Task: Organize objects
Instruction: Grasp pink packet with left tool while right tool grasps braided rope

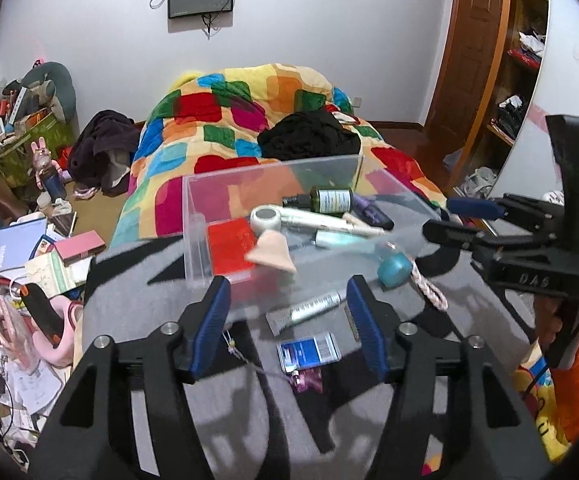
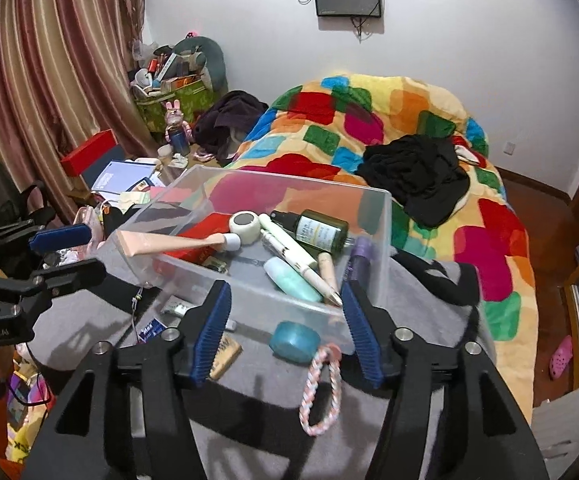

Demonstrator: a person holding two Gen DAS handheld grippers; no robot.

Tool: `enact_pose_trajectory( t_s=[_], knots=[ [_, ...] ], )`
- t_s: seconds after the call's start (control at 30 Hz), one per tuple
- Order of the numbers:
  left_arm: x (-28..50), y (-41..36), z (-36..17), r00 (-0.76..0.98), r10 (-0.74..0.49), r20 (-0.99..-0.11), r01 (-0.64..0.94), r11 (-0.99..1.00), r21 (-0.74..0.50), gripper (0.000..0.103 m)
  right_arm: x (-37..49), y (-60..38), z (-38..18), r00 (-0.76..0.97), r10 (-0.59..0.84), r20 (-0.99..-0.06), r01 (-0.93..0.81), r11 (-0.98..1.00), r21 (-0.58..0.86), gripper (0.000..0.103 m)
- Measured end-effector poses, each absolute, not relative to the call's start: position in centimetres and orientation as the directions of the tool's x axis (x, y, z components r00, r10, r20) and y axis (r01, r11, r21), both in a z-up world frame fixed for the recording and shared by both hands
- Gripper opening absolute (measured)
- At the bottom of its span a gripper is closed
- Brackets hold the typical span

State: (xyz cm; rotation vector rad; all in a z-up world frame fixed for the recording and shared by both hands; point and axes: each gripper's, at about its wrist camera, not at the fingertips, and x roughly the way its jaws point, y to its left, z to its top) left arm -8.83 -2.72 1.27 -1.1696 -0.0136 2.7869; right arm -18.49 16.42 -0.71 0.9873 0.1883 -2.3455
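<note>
A clear plastic box (image 1: 193,216) (image 2: 373,216) stands on a grey blanket and holds a green bottle (image 2: 321,232), a white round-headed device (image 2: 245,226), a peach tube (image 2: 161,242), a red box (image 1: 229,248), a mint tube and a purple tube. Outside the box lie a teal round jar (image 2: 294,341) (image 1: 393,270) with a pink rope loop (image 2: 321,392), a silver tube (image 1: 309,308) and a blue card (image 1: 309,350). My left gripper (image 1: 287,320) is open over the silver tube. My right gripper (image 2: 285,328) is open around the teal jar, not touching it.
The bed carries a colourful patchwork quilt (image 2: 369,120) and a black garment (image 2: 413,172). Cluttered books and boxes (image 1: 41,248) cover the floor at the left. A wooden shelf (image 1: 517,60) and door stand at the right. Curtains (image 2: 49,80) hang at the left.
</note>
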Motion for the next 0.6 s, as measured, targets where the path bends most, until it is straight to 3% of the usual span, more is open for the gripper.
enact_pose_trajectory(
  t_s=[0.17, 0.6],
  knots=[
    [-7.7, -2.6, -0.6, -0.662, 0.121, -0.739, -0.104, -0.992, -0.069, 0.063, -17.8, 17.8, -1.8, -0.559, -0.437, -0.705, 0.534, -0.84, 0.097, 0.063],
    [-7.1, -2.4, -7.3, -0.525, 0.11, -0.844, -0.082, -0.994, -0.079, 0.063, -18.2, 19.8, -8.3, -0.452, -0.354, -0.819, 0.473, -0.874, 0.117, 0.063]
  ],
)
